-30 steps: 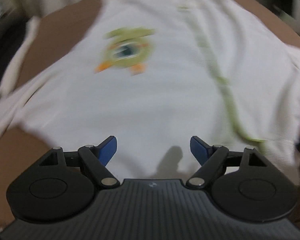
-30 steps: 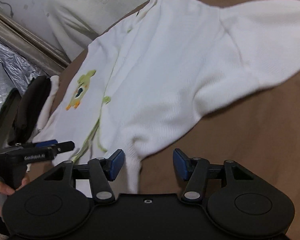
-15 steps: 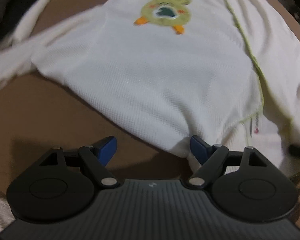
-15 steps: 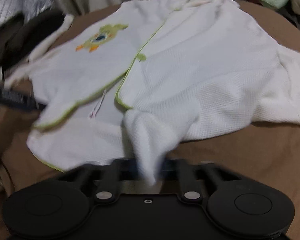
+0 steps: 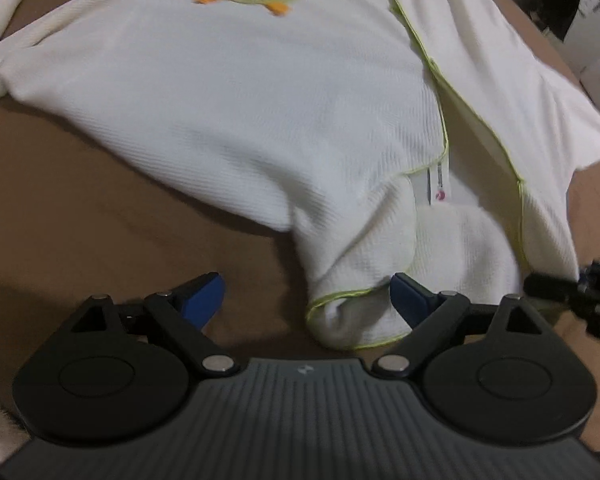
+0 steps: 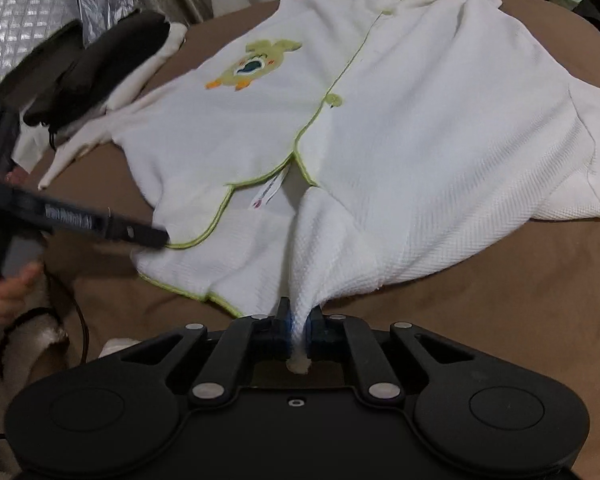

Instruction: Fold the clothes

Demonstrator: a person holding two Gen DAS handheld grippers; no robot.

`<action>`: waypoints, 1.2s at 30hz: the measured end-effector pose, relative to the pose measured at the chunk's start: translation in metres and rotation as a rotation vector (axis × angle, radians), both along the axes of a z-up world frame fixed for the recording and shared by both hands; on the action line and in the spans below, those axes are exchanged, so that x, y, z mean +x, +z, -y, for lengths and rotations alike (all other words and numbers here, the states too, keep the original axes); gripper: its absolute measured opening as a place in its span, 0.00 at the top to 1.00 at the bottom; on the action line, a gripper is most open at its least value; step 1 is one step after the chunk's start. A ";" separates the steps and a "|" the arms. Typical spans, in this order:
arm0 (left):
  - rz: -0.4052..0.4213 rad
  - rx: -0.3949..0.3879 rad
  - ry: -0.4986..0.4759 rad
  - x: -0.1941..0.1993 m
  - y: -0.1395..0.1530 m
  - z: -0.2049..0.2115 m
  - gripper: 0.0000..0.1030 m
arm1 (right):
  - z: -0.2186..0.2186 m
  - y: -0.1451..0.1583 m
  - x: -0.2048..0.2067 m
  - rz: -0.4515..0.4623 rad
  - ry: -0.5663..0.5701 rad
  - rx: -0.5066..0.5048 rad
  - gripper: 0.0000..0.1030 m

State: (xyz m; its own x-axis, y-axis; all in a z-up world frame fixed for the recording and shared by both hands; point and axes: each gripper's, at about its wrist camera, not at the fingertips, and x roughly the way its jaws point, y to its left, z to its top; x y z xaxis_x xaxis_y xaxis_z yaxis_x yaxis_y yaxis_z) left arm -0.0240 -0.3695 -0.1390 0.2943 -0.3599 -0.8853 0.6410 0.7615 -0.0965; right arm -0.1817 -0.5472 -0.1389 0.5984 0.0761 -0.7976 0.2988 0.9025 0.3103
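— Where's the garment [image 6: 400, 120]?

— Spread face up on the brown surface [image 6: 500, 288], front panels parted at the hem. The right tool [image 6: 297, 326] is pinched tight on a bunch of hem cloth; the left tool [image 5: 306, 294] gapes wide, hem corner between its fingers, not yet gripped.

— Any advice?

— I'd close the left on that green-edged corner [image 5: 340, 312], then lift both evenly so the cloth stays taut and doesn't drag.

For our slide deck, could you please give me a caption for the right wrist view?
Right gripper shut on the hem of a white garment spread over a brown surface.
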 end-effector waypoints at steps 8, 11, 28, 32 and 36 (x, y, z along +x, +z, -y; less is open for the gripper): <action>0.108 0.025 -0.038 -0.025 0.015 0.006 0.88 | 0.030 -0.004 -0.023 0.045 -0.046 0.042 0.52; 0.068 0.009 -0.028 -0.031 0.030 0.004 0.77 | 0.056 0.005 -0.041 0.105 -0.112 0.037 0.45; -0.114 -0.192 -0.391 -0.084 0.024 0.122 0.62 | 0.181 -0.035 -0.079 0.239 -0.595 0.285 0.39; -0.067 -0.183 -0.328 -0.068 0.024 0.121 0.91 | 0.199 -0.053 -0.081 0.273 -0.680 0.340 0.38; -0.077 -0.326 -0.194 -0.031 0.050 0.087 0.91 | 0.204 -0.056 -0.077 0.326 -0.700 0.317 0.38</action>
